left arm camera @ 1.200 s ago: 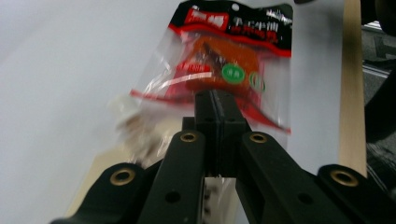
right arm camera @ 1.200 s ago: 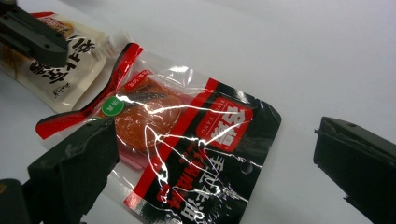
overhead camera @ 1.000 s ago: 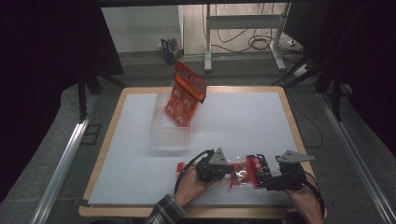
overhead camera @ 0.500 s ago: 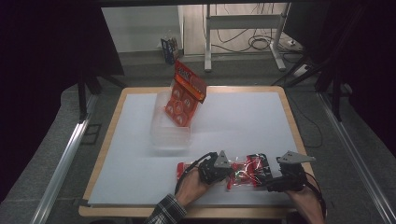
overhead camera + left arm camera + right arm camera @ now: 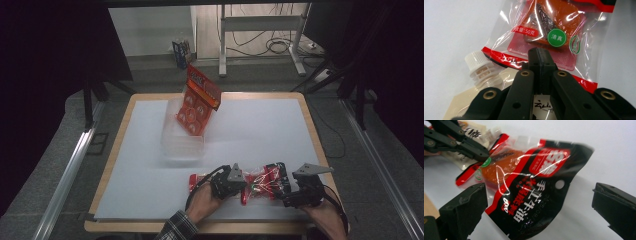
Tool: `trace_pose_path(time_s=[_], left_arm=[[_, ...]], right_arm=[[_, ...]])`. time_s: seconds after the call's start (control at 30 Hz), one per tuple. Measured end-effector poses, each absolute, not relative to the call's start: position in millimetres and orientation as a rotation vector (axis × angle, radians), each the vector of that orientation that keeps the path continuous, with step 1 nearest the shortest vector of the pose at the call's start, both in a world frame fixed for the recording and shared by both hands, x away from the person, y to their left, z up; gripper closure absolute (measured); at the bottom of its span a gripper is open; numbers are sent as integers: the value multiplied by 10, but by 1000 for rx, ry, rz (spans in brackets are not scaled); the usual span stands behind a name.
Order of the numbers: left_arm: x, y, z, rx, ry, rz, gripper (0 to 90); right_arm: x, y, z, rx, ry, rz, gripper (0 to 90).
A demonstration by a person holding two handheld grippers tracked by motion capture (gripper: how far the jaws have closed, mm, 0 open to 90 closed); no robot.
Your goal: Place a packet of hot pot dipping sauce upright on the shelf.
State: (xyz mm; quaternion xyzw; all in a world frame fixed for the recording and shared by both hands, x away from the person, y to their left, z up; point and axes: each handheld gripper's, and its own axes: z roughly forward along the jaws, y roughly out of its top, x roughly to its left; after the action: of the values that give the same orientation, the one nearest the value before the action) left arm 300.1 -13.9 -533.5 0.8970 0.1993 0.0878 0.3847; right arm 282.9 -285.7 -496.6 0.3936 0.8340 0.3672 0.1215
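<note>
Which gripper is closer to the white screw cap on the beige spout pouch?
Left. The left gripper is shut right beside the white screw cap; the right gripper stands open beyond the red-and-black sauce packet.

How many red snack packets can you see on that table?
2: a far packet propped in the clear bin, and a near packet at the front edge. Others may be hidden.

The red and black packet (image 5: pixel 529 187) is glossy plastic film, clear in places, creased and catching highlights, and beside it the spouted pouch (image 5: pixel 471 97) looks like matt, paper-toned film with a ribbed white plastic cap (image 5: pixel 477 61). Each claw, the left claw (image 5: pixel 539 56) and the right claw (image 5: pixel 539 207), is matt black plastic, slightly scuffed, with small brass-coloured metal rivets. The desk (image 5: pixel 125 165) has a smooth, matt white top edged in pale wood.
</note>
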Motion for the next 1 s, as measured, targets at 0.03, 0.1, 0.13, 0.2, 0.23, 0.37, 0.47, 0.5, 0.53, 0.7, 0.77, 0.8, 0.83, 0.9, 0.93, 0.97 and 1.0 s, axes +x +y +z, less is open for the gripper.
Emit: trace_pose_path(time_s=[0.03, 0.1, 0.13, 0.2, 0.23, 0.37, 0.47, 0.5, 0.53, 0.7, 0.77, 0.8, 0.83, 0.9, 0.93, 0.97, 1.0], left_arm=[[3002, -136, -5336, 2284, 509, 220, 900], [3003, -133, -5336, 2287, 510, 217, 900], [3004, -133, -5336, 2288, 510, 217, 900], [3001, -135, -5337, 2288, 511, 219, 900], [3000, -136, -5340, 2285, 510, 221, 900], [2999, -134, -5342, 2289, 510, 223, 900], [2999, -136, -5342, 2288, 511, 222, 900], [2999, -136, -5342, 2288, 511, 222, 900], [2998, -136, -5342, 2289, 511, 222, 900], [2996, -139, -5340, 2293, 512, 226, 900], [2993, -141, -5340, 2292, 515, 228, 900], [2992, -142, -5340, 2292, 516, 229, 900], [2991, -142, -5340, 2292, 517, 230, 900], [2990, -142, -5341, 2291, 518, 231, 900], [2989, -142, -5341, 2290, 519, 230, 900], [2988, -142, -5341, 2289, 521, 231, 900], [2988, -141, -5342, 2287, 524, 230, 900]], right_arm=[[2834, -2849, -4976, 1148, 2449, 1075, 0], [2841, -2823, -4987, 1151, 2462, 1067, 0], [2848, -2811, -4993, 1153, 2464, 1068, 0], [2865, -2791, -5005, 1164, 2477, 1074, 14], [2883, -2776, -5021, 1199, 2484, 1080, 42], [2908, -2758, -5039, 1242, 2494, 1106, 88], [2936, -2723, -5027, 1266, 2515, 1155, 170], [2936, -2723, -5027, 1266, 2515, 1155, 170], [2953, -2695, -5024, 1271, 2526, 1195, 203], [2986, -2625, -5006, 1276, 2545, 1234, 306], [2996, -2608, -5005, 1277, 2550, 1246, 343], [3003, -2596, -5008, 1281, 2555, 1262, 369], [3006, -2579, -5010, 1286, 2561, 1272, 387], [3009, -2531, -5015, 1272, 2576, 1257, 421], [3008, -2507, -5016, 1264, 2580, 1251, 433], [3011, -2488, -5015, 1261, 2583, 1252, 450], [3012, -2475, -5008, 1266, 2581, 1250, 464]])
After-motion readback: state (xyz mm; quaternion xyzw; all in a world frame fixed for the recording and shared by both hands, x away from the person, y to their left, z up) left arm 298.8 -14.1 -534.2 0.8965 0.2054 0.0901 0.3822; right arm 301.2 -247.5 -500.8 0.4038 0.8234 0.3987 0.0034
